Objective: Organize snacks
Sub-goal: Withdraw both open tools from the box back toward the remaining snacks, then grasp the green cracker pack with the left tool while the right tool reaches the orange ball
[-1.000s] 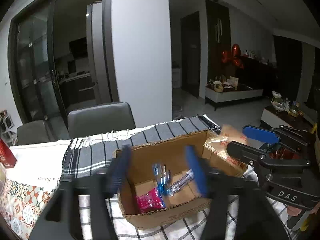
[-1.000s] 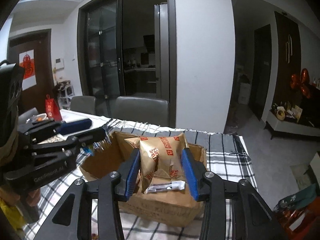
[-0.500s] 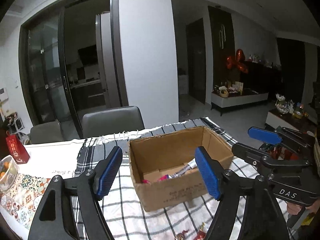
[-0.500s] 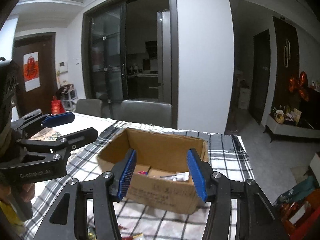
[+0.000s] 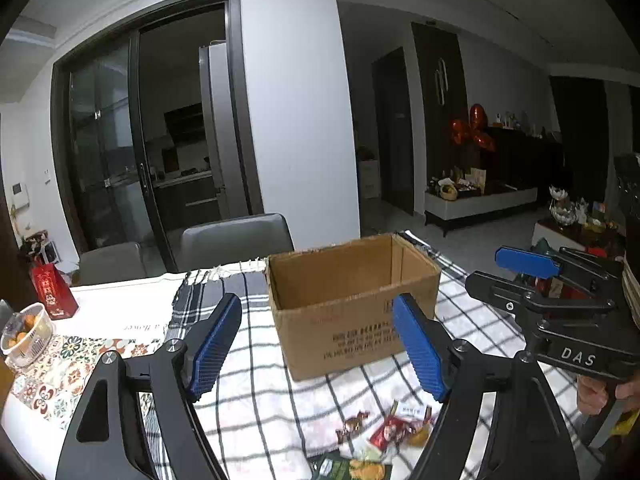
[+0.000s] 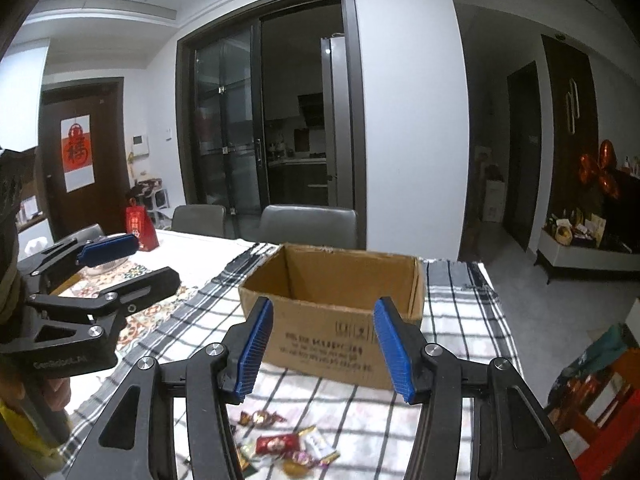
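Observation:
An open cardboard box stands on the checked tablecloth; it also shows in the right wrist view. Its inside is hidden from both views. Several loose wrapped snacks lie on the cloth in front of it, also seen in the right wrist view. My left gripper is open and empty, held back from the box above the snacks. My right gripper is open and empty, also in front of the box. Each gripper shows in the other's view: right, left.
A patterned mat, a clear tub of oranges and a red gift bag sit at the table's left. Grey chairs stand behind the table. The table's right edge drops to the floor.
Both grippers pulled back and up from the box. The right gripper let go of the orange snack bag into the box and both now stand open and empty.

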The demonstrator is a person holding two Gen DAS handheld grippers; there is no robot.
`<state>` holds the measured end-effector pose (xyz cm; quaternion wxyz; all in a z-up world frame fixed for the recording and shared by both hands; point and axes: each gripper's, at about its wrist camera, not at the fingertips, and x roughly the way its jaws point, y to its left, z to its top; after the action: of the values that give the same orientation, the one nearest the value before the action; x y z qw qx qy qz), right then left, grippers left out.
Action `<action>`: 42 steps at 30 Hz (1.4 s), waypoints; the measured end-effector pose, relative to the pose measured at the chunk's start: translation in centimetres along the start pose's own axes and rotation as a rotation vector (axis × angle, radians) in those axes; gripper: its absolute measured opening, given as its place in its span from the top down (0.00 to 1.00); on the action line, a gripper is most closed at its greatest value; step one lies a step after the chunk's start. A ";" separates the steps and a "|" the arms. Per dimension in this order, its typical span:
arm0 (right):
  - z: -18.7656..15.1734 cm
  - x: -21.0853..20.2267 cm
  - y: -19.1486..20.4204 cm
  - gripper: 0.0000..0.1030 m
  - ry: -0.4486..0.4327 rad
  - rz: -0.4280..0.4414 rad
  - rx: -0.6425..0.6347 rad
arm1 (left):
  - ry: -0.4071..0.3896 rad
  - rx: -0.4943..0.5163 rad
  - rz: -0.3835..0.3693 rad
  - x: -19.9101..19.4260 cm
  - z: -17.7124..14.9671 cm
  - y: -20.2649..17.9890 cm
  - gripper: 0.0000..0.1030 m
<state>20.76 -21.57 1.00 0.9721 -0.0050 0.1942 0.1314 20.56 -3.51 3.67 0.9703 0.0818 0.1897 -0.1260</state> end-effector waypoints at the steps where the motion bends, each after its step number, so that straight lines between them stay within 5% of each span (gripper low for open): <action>1: -0.5 -0.2 0.2 0.48 0.005 0.001 -0.004 | 0.000 0.005 0.006 -0.3 -0.3 -0.1 0.24; 24: -9.3 -0.8 2.6 0.48 0.208 0.030 -0.088 | 0.130 0.059 0.004 -3.2 -10.3 -2.1 0.16; 42: -13.8 4.2 2.9 0.48 0.376 0.080 -0.140 | 0.295 0.142 -0.098 2.5 -15.4 -2.7 0.14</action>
<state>18.55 -18.53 -13.21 0.9100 -0.0892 0.3629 0.1798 16.71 -3.47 -11.65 0.9164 0.1583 0.3246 -0.1728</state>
